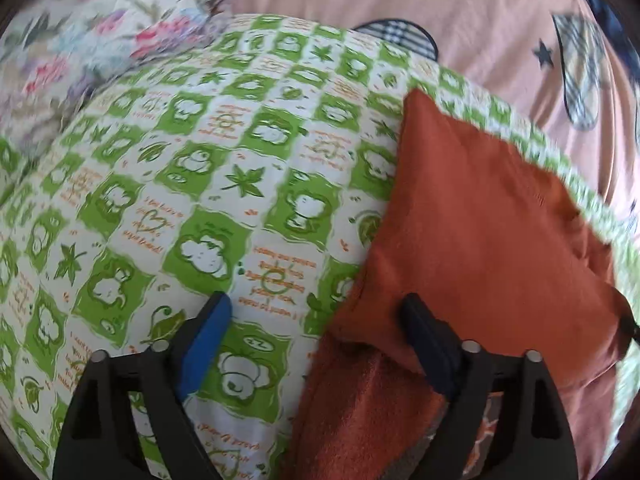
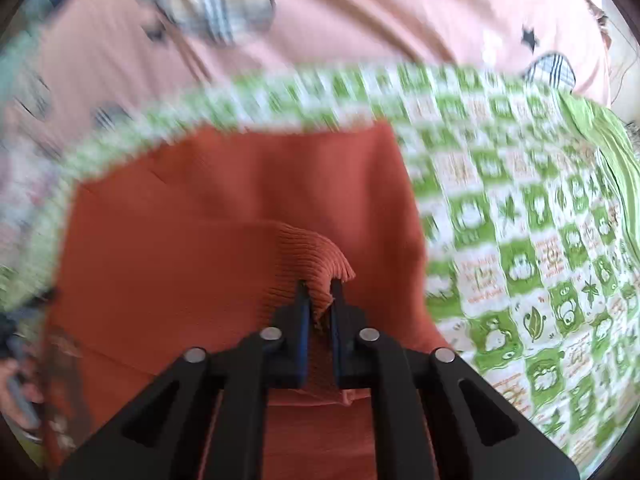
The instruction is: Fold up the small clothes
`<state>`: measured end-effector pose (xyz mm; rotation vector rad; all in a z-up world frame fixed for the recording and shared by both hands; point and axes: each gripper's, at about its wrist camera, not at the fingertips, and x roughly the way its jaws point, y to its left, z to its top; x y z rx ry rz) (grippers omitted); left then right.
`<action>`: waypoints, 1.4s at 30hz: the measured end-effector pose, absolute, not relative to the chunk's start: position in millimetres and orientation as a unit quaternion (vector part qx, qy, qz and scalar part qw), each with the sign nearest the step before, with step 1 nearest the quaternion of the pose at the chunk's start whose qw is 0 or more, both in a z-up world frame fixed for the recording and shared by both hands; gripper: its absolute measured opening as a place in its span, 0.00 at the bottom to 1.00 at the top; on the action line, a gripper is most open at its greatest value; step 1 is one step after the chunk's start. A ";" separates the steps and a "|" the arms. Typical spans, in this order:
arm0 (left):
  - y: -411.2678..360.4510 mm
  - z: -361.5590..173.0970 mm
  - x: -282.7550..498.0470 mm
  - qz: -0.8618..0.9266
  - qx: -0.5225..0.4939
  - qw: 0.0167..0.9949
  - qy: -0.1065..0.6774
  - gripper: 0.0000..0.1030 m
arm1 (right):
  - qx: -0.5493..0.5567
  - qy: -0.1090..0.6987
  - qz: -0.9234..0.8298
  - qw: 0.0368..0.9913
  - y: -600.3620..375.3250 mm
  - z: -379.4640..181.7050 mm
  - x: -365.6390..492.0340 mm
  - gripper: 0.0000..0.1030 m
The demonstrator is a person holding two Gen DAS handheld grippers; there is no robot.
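Right tool (image 2: 320,286) is clenched on a ribbed edge of the rust-orange garment (image 2: 224,200), pinching a raised fold near its right side. Left tool (image 1: 316,308) is released, jaws spread wide: one finger over the green-and-white printed cloth (image 1: 224,152), the other resting at the garment's near-left corner. The garment lies flat on that cloth, with a pink sheet (image 1: 460,12) on the far side.

Beneath me spreads a green-and-white checked cloth (image 1: 248,168) over a pink sheet (image 1: 460,12) with stars and plaid patches, a floral quilt (image 1: 80,32) bunched beside, in soft daylight.
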<state>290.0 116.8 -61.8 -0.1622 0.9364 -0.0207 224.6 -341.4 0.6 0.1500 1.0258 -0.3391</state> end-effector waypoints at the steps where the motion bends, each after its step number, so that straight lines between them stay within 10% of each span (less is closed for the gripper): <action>1: 114.4 -62.5 289.3 -0.007 -0.068 0.890 0.451 0.86 | 0.079 0.488 -0.168 0.853 -342.9 -0.9 221.5 0.11; 5: 118.0 -62.4 289.1 -0.009 -0.072 0.889 0.453 0.86 | 0.109 0.446 -0.152 0.875 -333.5 16.5 193.9 0.32; 17: 147.4 -39.3 212.9 -0.064 -0.130 0.871 0.470 0.86 | 0.151 0.435 -0.086 0.884 -302.6 30.2 80.4 0.47; 34: 169.9 -60.8 27.9 -0.274 -0.180 0.804 0.497 0.88 | 0.256 0.438 -0.079 0.858 -335.1 -1.3 -75.9 0.52; 42: 176.8 -67.9 11.7 -0.316 -0.193 0.791 0.487 0.65 | 0.278 0.447 0.042 0.849 -307.9 -17.8 -92.6 0.52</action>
